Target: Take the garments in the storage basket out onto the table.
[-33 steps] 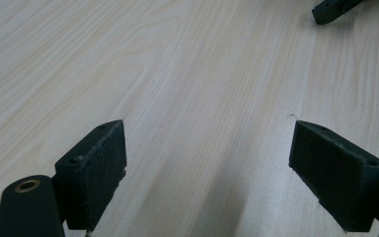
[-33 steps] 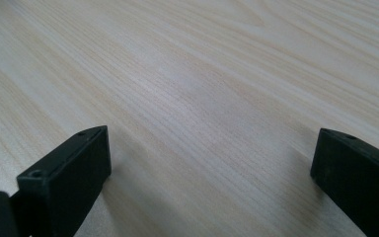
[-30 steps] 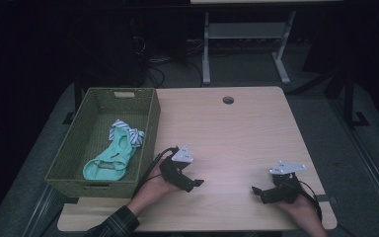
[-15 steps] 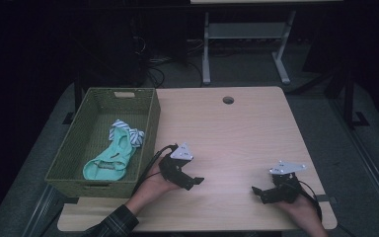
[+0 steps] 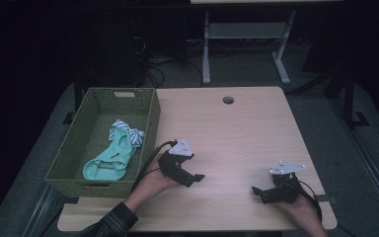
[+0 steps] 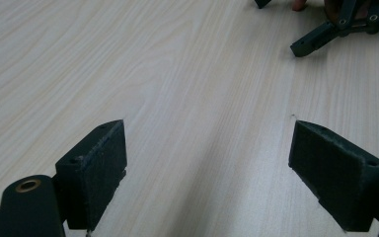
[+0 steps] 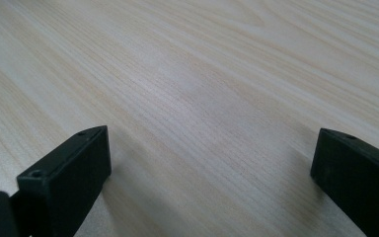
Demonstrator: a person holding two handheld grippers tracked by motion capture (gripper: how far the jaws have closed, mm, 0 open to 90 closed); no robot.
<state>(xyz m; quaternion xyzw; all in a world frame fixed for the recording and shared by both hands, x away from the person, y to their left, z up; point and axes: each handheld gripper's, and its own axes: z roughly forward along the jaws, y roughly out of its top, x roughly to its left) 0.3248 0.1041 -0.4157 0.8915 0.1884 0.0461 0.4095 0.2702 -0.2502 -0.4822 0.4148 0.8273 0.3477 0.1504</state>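
The table lies bare from its far edge to the near edge, open between the left gripper and right gripper. Along its left edge, the wicker basket walls off passage.

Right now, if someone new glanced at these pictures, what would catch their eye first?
Probably the mint-green garment lying in the woven green basket at the table's left edge, the one spot of colour. Next, the left gripper and right gripper, both open over bare pale wood near the front edge.
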